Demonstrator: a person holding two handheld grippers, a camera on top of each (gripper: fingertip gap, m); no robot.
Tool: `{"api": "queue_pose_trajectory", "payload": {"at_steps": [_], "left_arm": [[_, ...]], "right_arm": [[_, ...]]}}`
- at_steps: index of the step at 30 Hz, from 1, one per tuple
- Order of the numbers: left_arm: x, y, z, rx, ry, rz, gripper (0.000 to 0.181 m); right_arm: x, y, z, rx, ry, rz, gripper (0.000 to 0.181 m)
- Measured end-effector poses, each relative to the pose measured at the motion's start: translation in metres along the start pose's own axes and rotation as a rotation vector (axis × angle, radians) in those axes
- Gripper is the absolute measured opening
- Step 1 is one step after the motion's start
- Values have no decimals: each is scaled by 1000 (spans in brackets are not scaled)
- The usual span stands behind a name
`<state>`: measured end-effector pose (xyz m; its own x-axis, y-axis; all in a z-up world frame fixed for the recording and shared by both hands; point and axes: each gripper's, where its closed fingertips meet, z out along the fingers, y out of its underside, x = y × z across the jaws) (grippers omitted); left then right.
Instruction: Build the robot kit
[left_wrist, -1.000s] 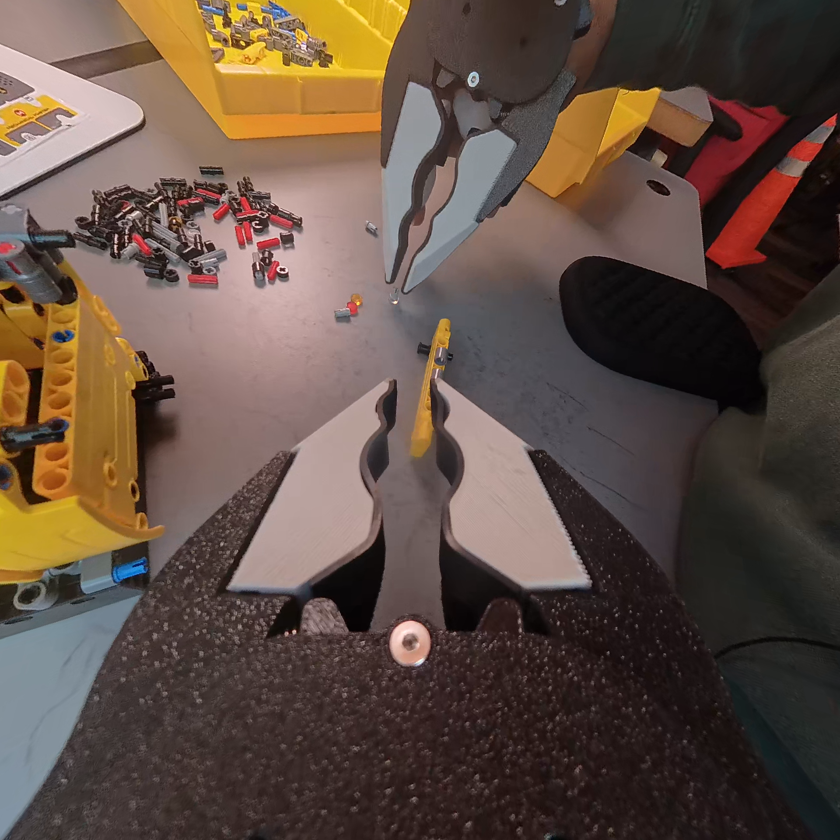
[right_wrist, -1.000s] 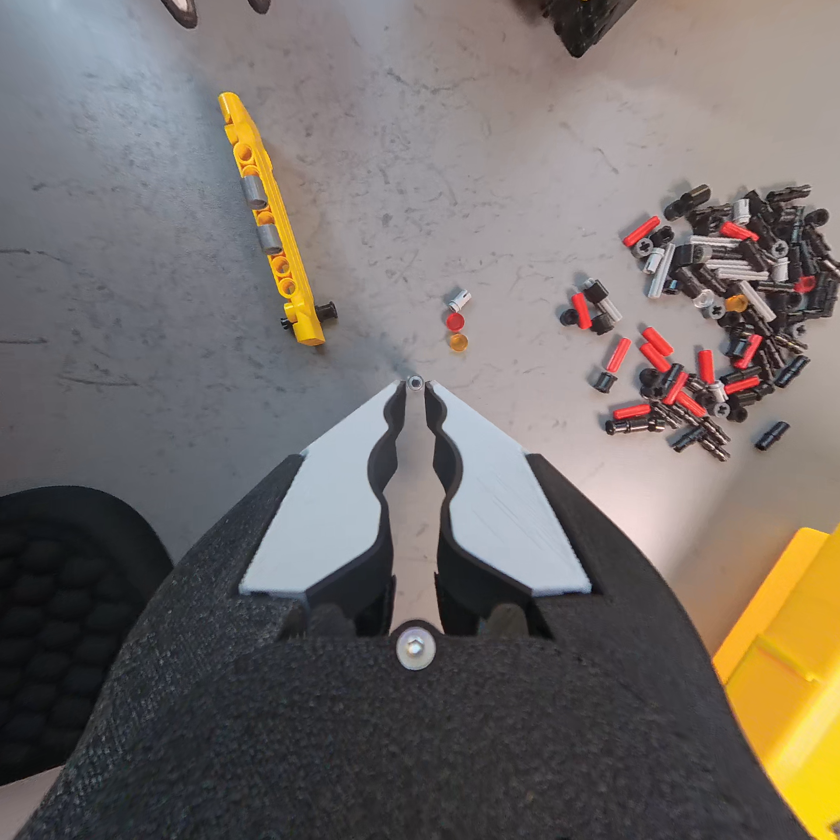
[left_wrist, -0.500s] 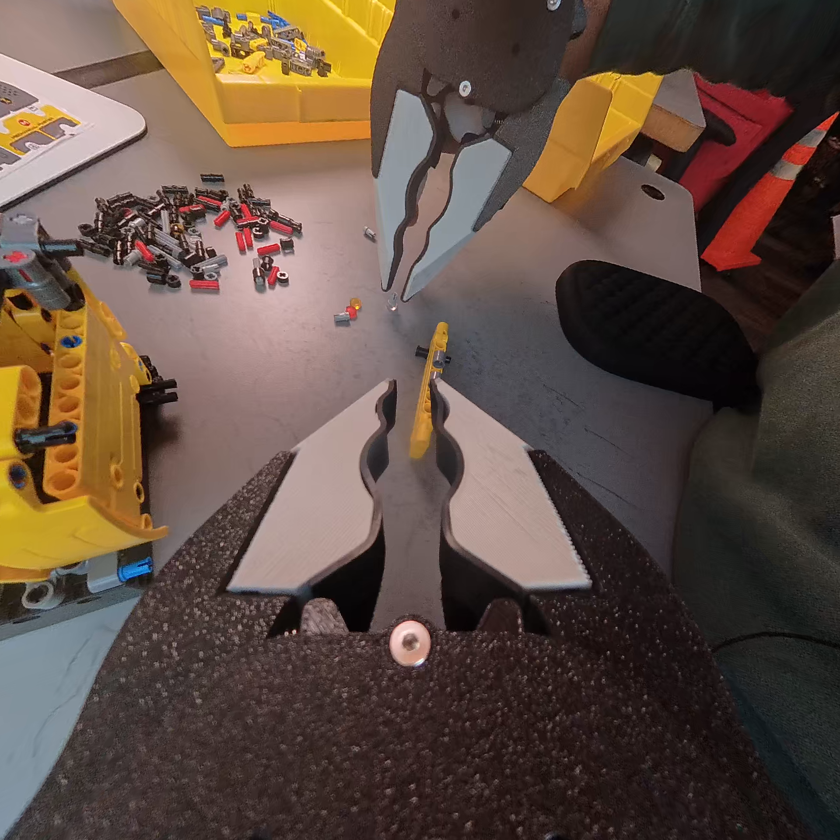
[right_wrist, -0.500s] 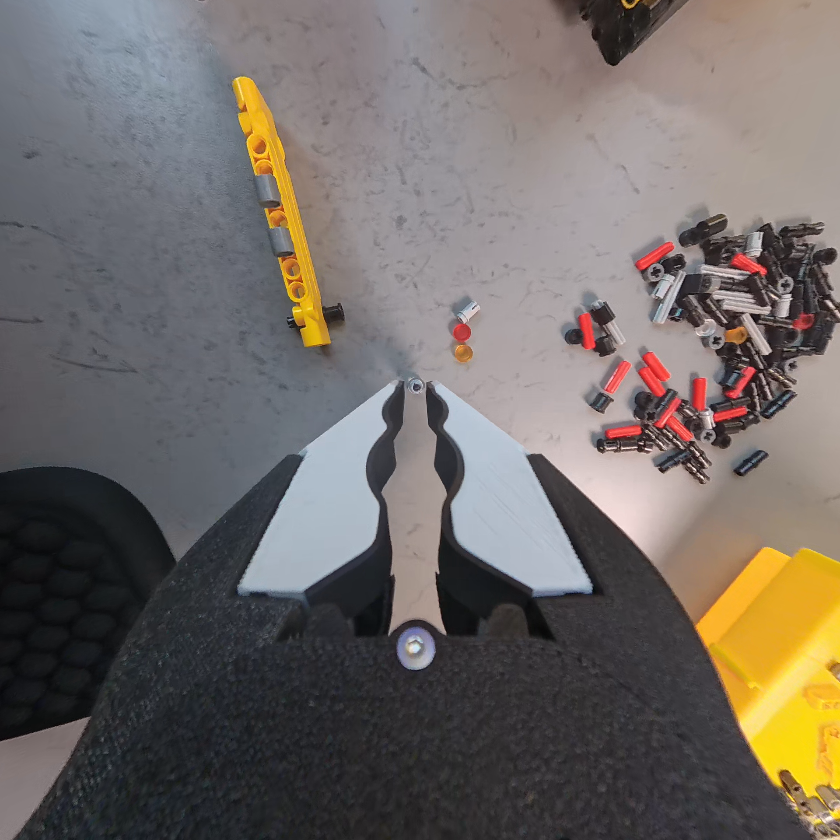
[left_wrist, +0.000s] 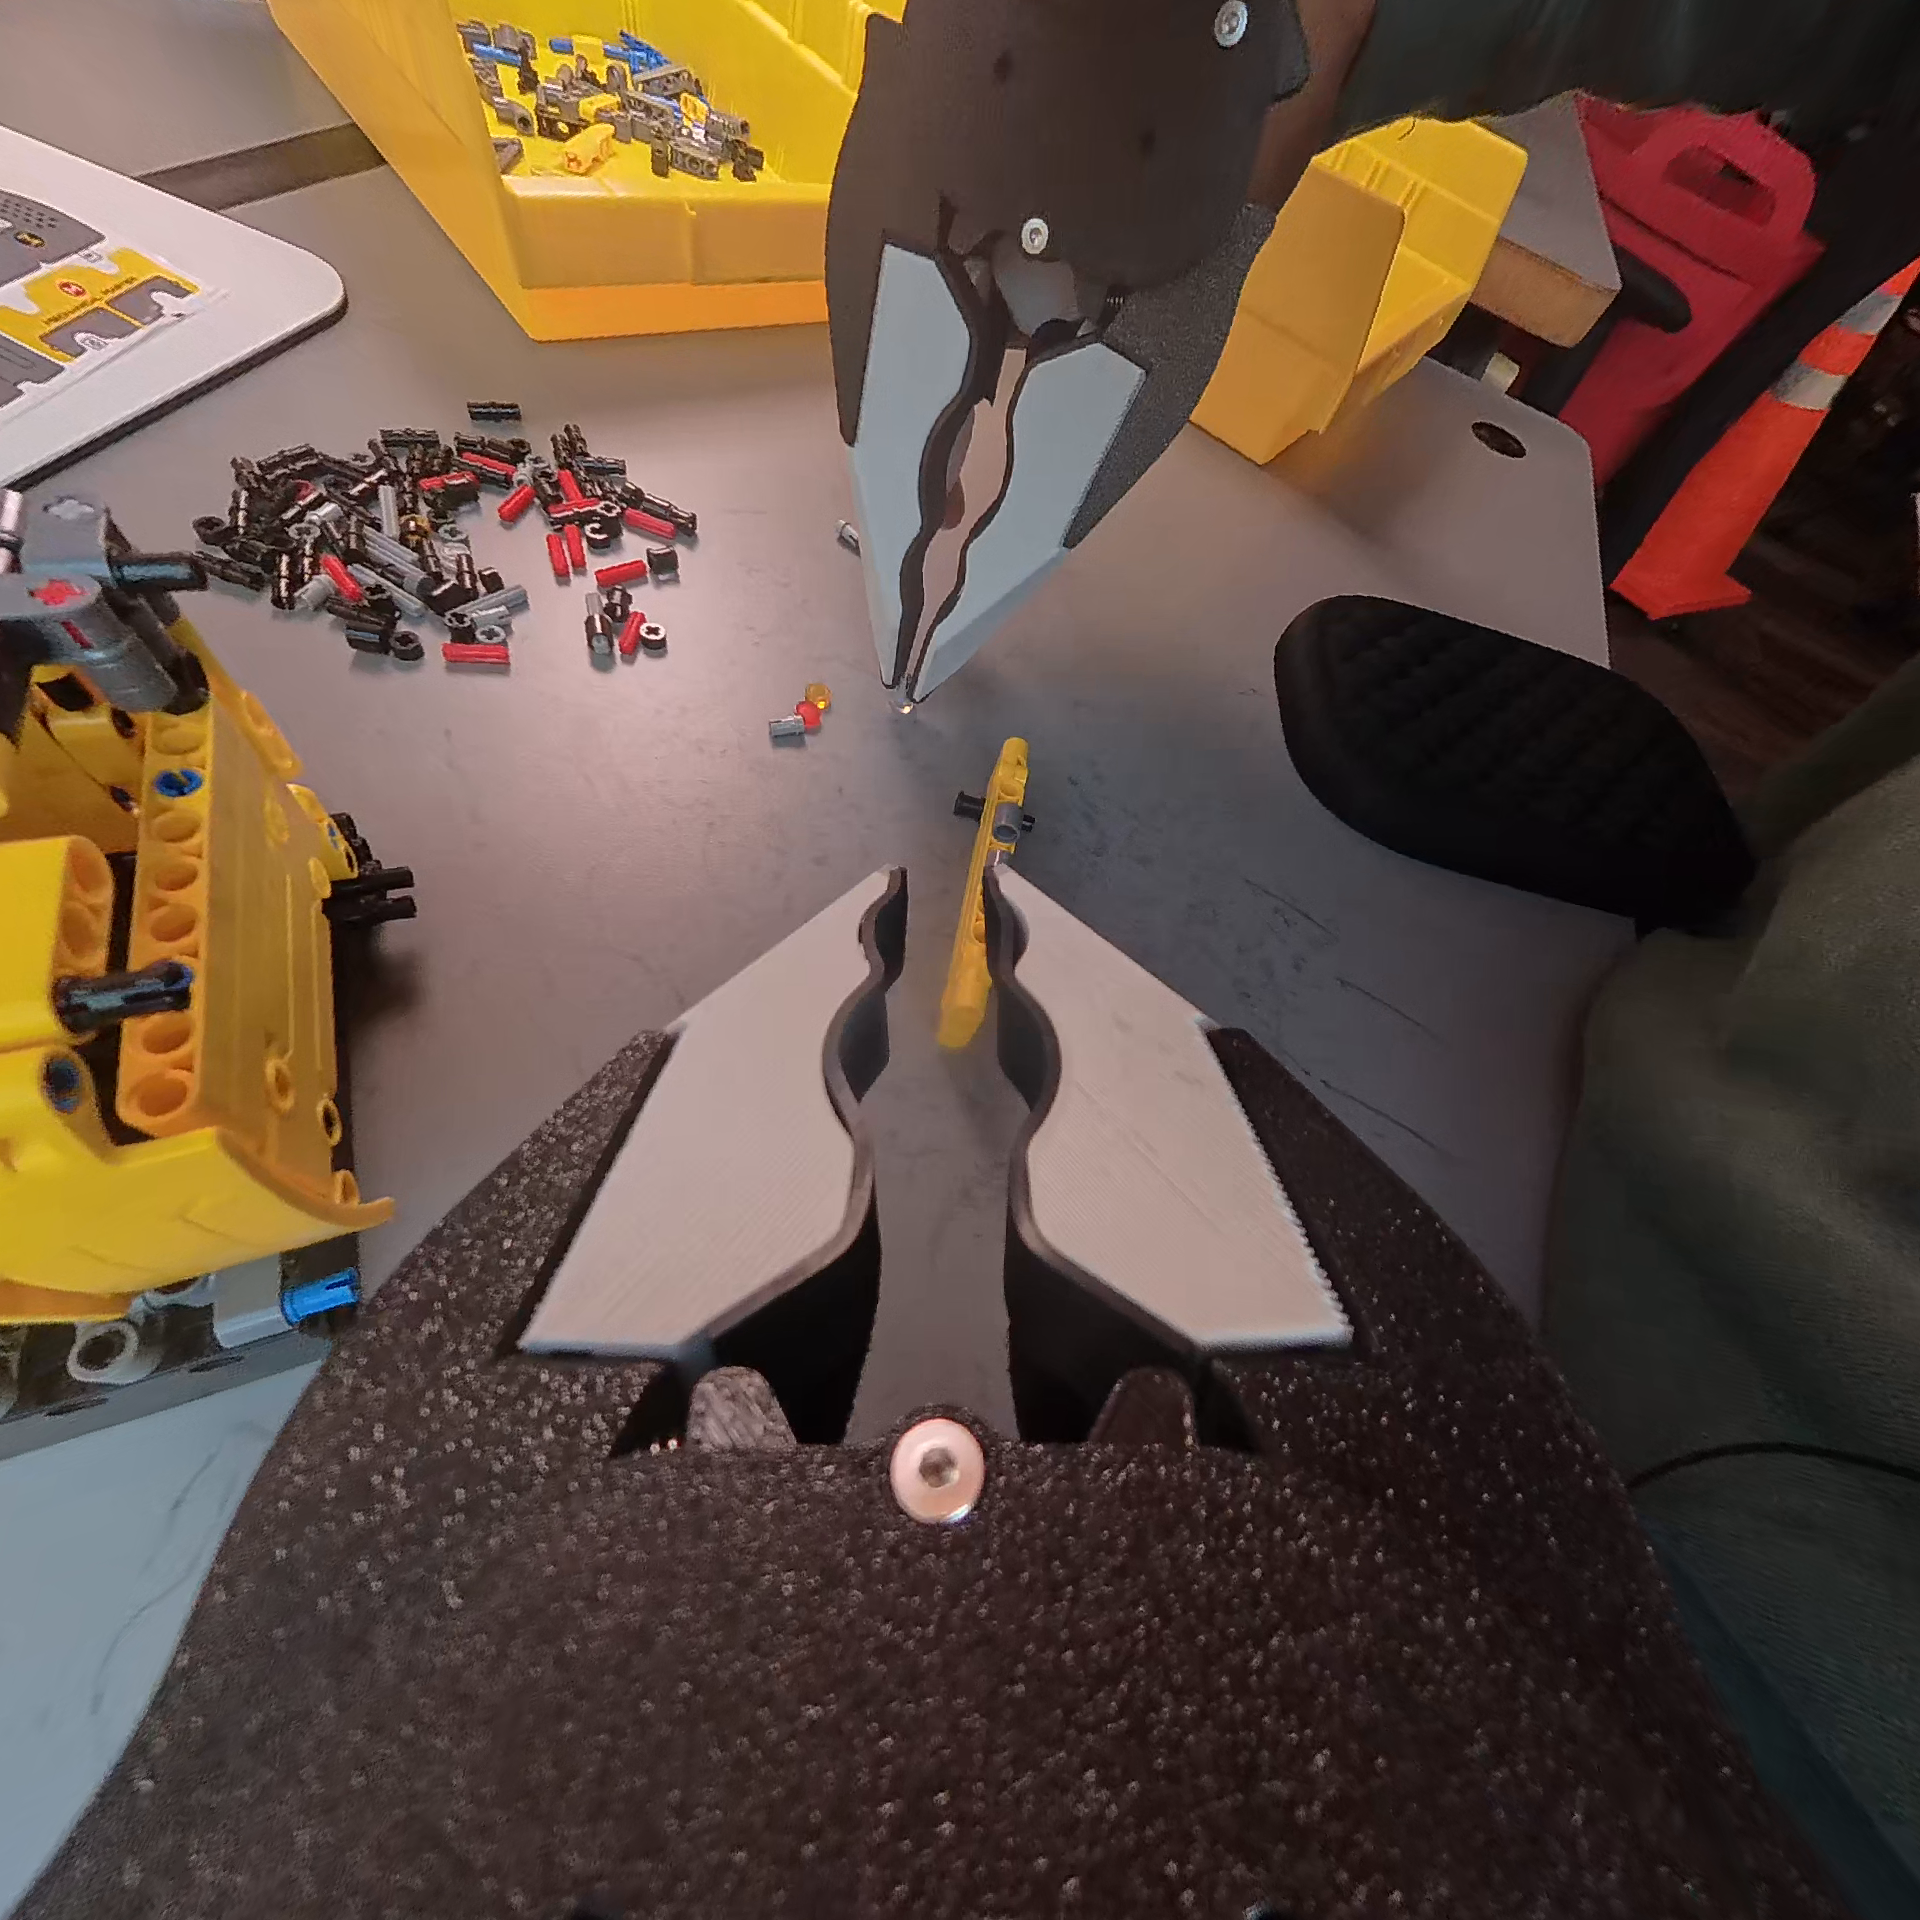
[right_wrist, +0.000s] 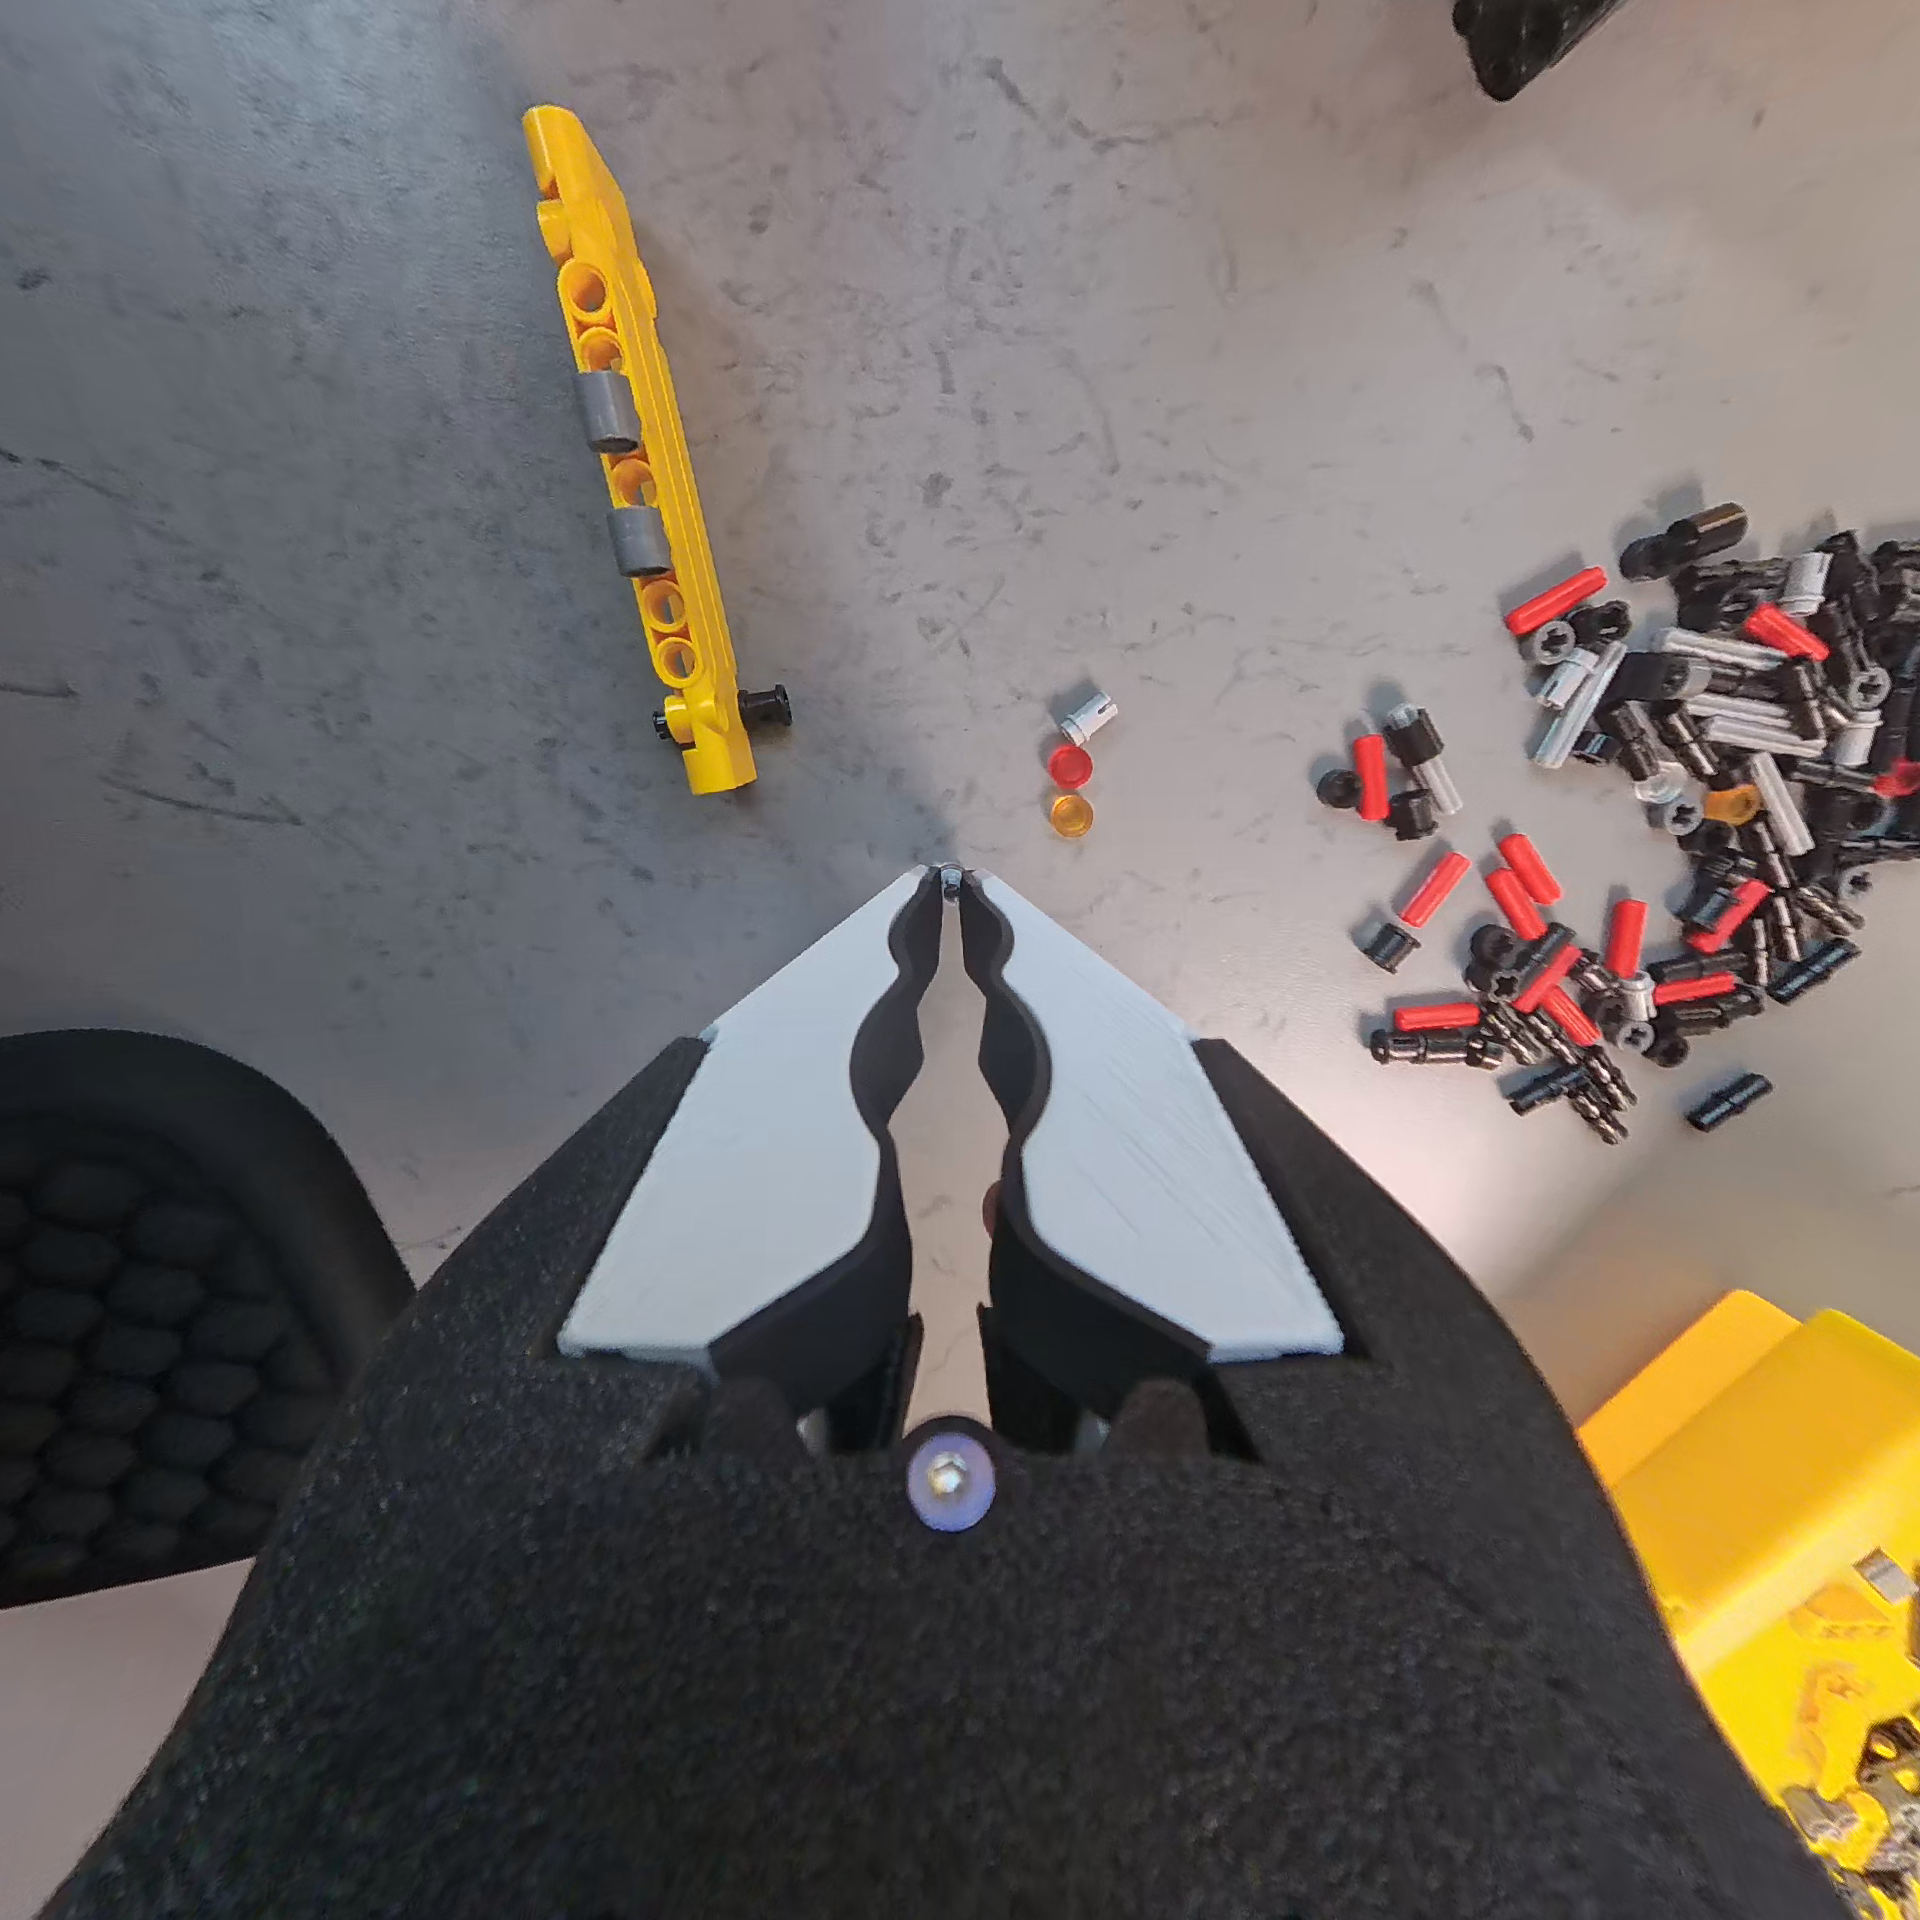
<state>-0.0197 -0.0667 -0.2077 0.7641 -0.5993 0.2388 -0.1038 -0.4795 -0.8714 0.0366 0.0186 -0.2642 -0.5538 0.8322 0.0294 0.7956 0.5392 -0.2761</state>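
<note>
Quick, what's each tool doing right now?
Left tool: open, empty, yellow beam lying between its tips.
Right tool: shut on a tiny clear stud.

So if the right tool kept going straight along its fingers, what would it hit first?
Most likely the bare grey tabletop. The right tool, pinching a tiny pin, points steeply down between the yellow beam and the red stud, seemingly hitting neither; depth is unclear.

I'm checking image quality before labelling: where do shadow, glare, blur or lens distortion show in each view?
Left wrist view: wide-angle bending at the edges, yellow model slightly soft, table evenly lit. Right wrist view: right gripper shades the table beside the yellow beam, a bright patch falls near the loose pins, and the yellow bin blurs at the corner.
</note>
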Motion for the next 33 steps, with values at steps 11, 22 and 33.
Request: {"api": "queue_pose_trajectory", "payload": {"at_steps": [11, 22, 33], "left_arm": [[0, 3, 2, -12, -5, 8, 14], [-1, 5, 4, -20, -7, 7, 14], [-6, 9, 6, -24, -17, 0, 14]], "right_arm": [[1, -1, 0, 6, 53, -4, 4], [8, -13, -21, 257, 70, 187, 26], [25, -18, 8, 215, 71, 205, 13]]}}
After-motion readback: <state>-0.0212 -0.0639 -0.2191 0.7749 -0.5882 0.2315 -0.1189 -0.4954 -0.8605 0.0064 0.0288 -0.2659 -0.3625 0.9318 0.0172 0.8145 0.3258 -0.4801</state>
